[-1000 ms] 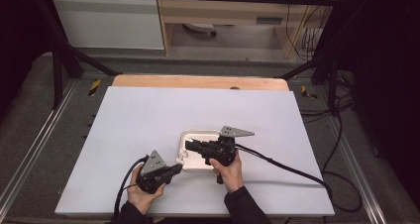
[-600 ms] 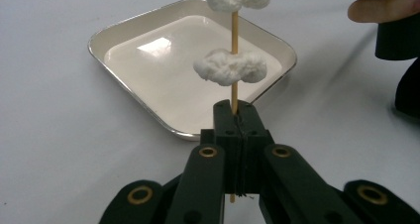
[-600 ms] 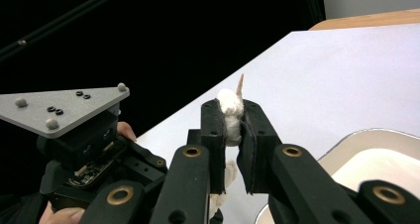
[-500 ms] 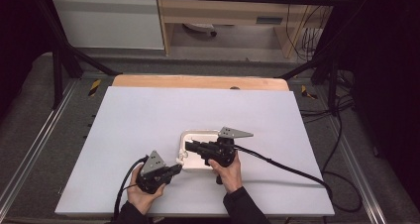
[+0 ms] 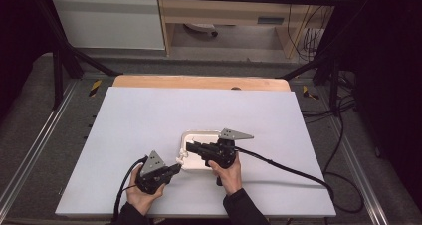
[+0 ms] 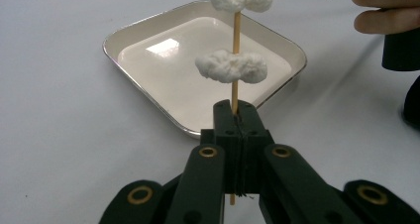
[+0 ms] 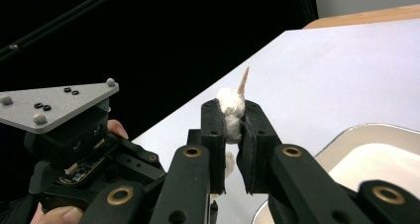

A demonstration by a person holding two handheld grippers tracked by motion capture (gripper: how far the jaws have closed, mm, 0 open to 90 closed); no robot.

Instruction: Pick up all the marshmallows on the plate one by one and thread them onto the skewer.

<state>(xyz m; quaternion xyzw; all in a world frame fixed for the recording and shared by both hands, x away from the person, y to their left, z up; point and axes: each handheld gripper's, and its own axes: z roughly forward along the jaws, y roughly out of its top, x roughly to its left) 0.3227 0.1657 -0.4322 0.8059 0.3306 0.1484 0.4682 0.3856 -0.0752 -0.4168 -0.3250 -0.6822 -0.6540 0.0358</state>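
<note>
Gripping unmarked skewer, white pieces

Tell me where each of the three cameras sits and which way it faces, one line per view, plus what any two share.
High view: above the person's side, looking forward and down on the white table; both hands, left claw and right claw show.
Left gripper view: rides the left claw, looking along its shut jaws at the skewer, white puffs and tray.
Right gripper view: rides the right claw, which pinches the top puff; the left hand's gripper shows beyond.
Shared: both gripper views show skewer and tray.
</note>
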